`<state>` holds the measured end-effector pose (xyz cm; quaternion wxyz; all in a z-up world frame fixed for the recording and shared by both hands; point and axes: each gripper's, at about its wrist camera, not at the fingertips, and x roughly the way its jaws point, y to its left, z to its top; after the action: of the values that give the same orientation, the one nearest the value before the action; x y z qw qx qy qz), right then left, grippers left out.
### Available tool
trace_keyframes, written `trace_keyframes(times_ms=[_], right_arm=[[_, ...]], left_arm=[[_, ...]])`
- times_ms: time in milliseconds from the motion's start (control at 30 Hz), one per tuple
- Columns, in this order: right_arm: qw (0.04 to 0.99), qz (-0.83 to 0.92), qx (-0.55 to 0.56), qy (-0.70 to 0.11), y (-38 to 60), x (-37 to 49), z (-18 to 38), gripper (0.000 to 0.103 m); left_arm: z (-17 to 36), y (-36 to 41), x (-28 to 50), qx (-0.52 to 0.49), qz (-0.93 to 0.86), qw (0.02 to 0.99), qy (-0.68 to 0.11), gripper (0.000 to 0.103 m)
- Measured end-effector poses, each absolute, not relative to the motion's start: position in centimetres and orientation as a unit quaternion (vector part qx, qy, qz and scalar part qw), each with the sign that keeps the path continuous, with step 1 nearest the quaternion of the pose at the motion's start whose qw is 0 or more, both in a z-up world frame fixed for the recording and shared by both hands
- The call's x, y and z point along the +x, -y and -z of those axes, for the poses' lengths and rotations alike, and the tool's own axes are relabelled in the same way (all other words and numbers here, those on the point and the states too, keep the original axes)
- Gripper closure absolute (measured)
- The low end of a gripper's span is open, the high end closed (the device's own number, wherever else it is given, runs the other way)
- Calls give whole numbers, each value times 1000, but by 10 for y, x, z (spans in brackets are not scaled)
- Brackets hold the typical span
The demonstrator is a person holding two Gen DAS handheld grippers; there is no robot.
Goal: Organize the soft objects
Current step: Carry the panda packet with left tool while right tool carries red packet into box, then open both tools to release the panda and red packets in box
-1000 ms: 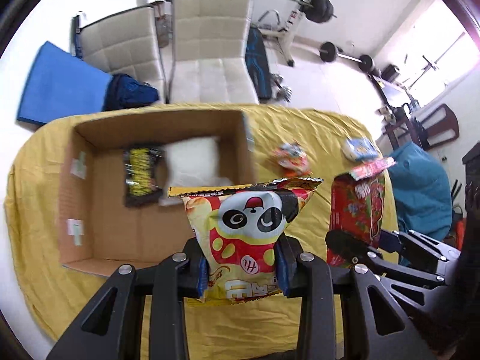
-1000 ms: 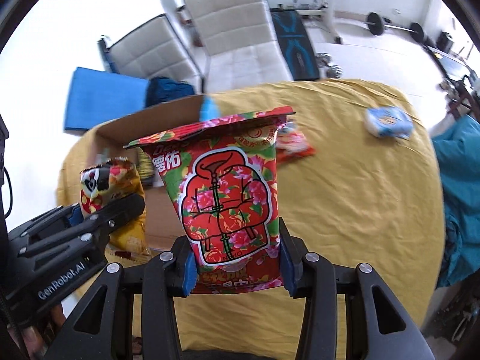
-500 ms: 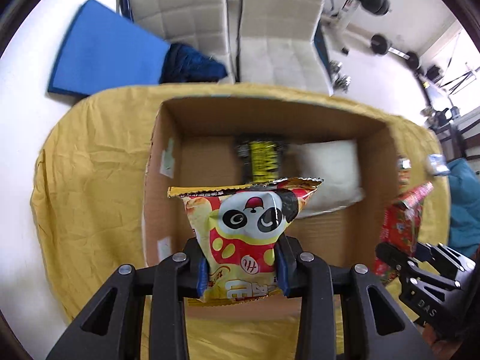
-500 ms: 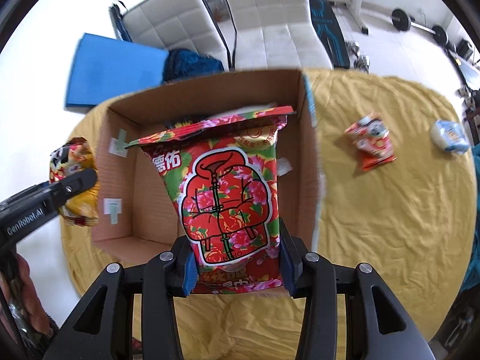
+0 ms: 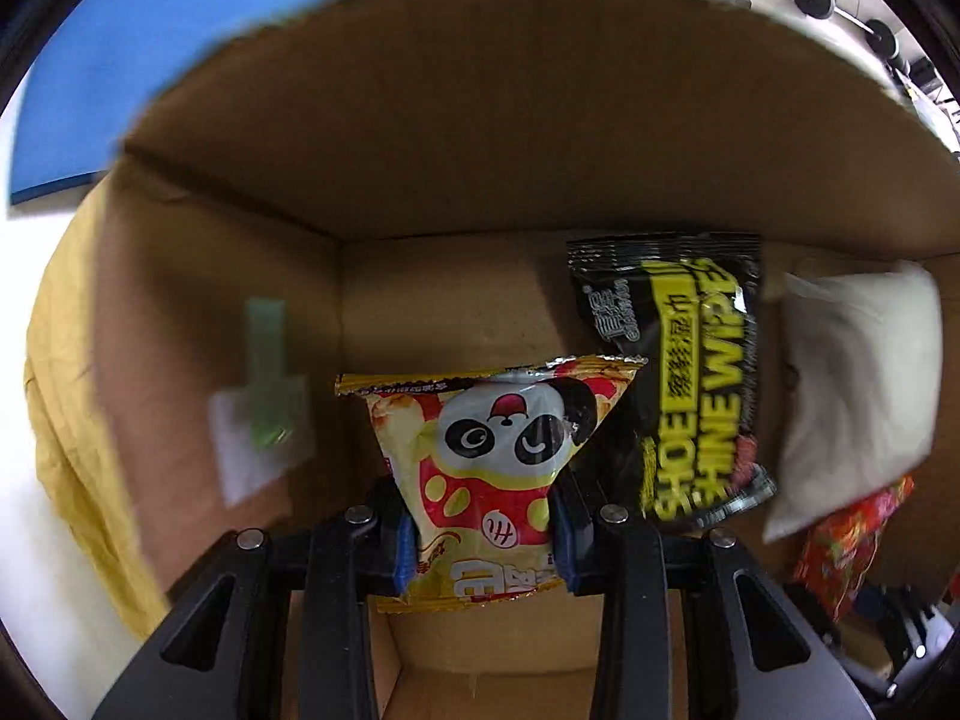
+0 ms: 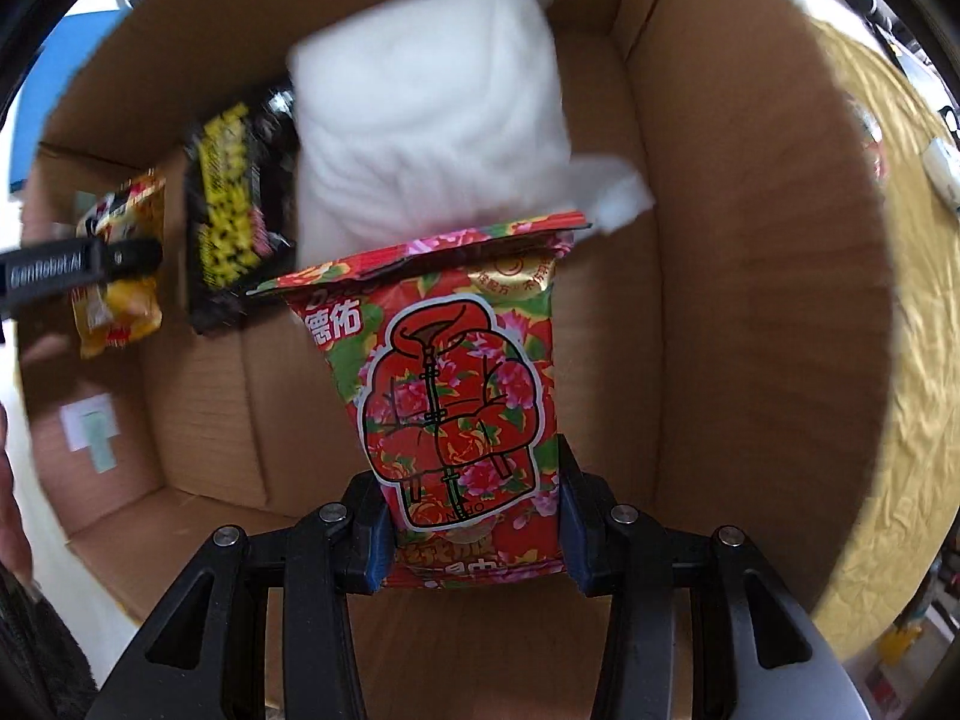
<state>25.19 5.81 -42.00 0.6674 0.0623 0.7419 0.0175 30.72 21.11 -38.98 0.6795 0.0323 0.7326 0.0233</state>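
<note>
Currently both grippers sit inside the cardboard box (image 5: 480, 138), each carrying a packet. Left gripper (image 5: 483, 531): jaws pinched on the lower part of the panda snack bag (image 5: 498, 456), which stands upright at lower centre of the left view, above the box floor. Right gripper (image 6: 474, 534): jaws pinched on the red floral packet (image 6: 456, 396), lower centre of the right view, its top edge overlapping the white pillow (image 6: 432, 120).

Already in the box: shoe shine wipes pack (image 5: 690, 384), right of centre in the left view, and the white pillow just beside it at the right edge. The wipes pack appears to lean on the pillow; motion blur makes contact hard to confirm.

Judgement: release is next for both packets.

Risks:
- Floral packet could land on the pillow and slide or tip, since its top already overlaps that soft, uneven surface.
- Panda bag is close to the wipes pack; letting go while tilted may knock it over.
- Both grippers share a narrow space, so a sideways withdrawal could bump one against the other or catch the box wall.
- Squeezing harder may crush puffed contents.
</note>
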Motion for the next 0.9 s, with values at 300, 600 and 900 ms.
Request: trace_keyframes(times_ms=[300, 600, 900], right_arm=[[655, -4, 39, -755, -64, 257, 447, 56], [650, -4, 26, -759, -79, 260, 451, 55], [655, -9, 25, -755, -79, 255, 439, 40]], left_arm=[[391, -209, 320, 17, -10, 686, -727, 69], [396, -226, 324, -10, -2, 678, -735, 64], [378, -224, 318, -3, -5, 684, -729, 64]])
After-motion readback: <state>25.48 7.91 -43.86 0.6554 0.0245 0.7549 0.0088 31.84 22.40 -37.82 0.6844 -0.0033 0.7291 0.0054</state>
